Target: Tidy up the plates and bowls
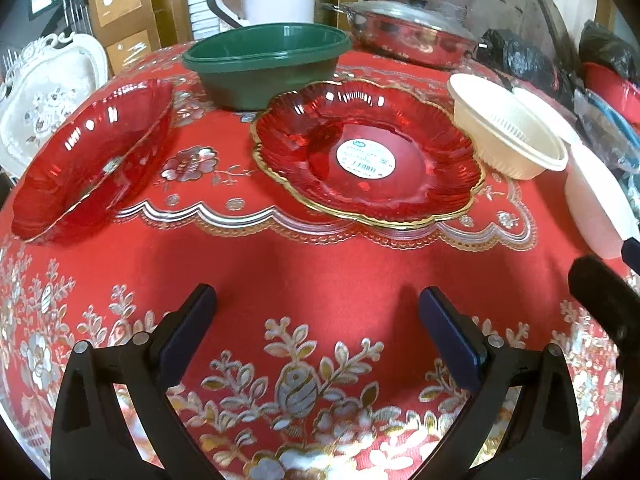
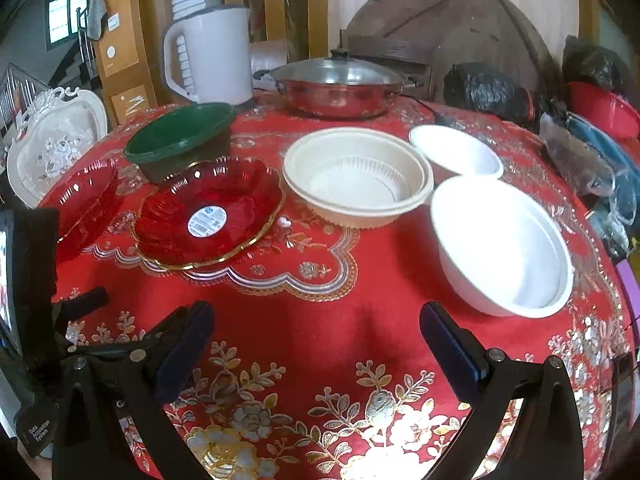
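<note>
Left wrist view: left gripper [image 1: 316, 312] jaws wide apart, nothing between them, above red tablecloth [image 1: 320, 264]. Ahead, scalloped red plate [image 1: 368, 152] with sticker lies flat; second red plate [image 1: 92, 156] at left; green bowl [image 1: 266, 66] behind; cream bowl [image 1: 506, 128] right of the scalloped plate. Steel pot [image 1: 408, 36] at back.

Right wrist view: right gripper [image 2: 316, 336] jaws wide apart, empty. White bowl [image 2: 504, 248] sits near, just right of the fingers; small white bowl [image 2: 456, 152] behind it, cream bowl [image 2: 356, 176] at centre, red plate [image 2: 208, 216] left, green bowl [image 2: 180, 140] behind that. White jug [image 2: 212, 56] at back.
</note>
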The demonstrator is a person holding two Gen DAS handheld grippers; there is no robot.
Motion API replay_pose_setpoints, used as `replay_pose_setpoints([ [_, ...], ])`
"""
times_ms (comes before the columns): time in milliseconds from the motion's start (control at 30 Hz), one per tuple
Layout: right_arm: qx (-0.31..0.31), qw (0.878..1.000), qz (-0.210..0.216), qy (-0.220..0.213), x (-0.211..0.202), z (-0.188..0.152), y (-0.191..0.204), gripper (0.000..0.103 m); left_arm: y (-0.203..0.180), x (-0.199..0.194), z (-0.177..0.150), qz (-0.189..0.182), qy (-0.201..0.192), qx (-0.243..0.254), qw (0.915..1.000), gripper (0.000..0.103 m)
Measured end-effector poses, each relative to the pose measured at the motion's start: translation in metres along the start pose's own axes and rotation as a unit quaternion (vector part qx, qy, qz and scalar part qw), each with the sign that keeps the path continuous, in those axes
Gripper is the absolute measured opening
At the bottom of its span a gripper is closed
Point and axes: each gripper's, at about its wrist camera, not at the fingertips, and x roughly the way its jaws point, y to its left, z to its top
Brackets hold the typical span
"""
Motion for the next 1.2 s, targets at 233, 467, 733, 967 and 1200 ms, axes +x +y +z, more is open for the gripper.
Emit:
replay_pose_setpoints([
  [233,-0.021,0.999,0.025,-0.021,-0.015,0.020,0.022,0.102,0.030,-0.051,0.002,0.022,-0.057,-0.002,0.9981,0.102],
  [467,-0.076,0.992,0.103,-0.012,-0.005,0.057,0.087,0.102,0.126,-0.093,0.020,0.077,-0.084,-0.061,0.9916,0.102],
  [733,-0.118,0.977,0.174,0.032,0.033,0.099,0.175,0.102,0.228,-0.088,0.051,0.117,-0.062,-0.121,0.9838,0.102],
  [967,-0.129,0.970,0.190,0.084,0.078,0.111,0.217,0.102,0.273,-0.051,0.066,0.151,-0.032,-0.144,0.9775,0.102],
  [1200,-0.119,0.968,0.182,0.127,0.114,0.117,0.227,0.102,0.286,-0.013,0.079,0.127,-0.003,-0.137,0.9824,0.102],
])
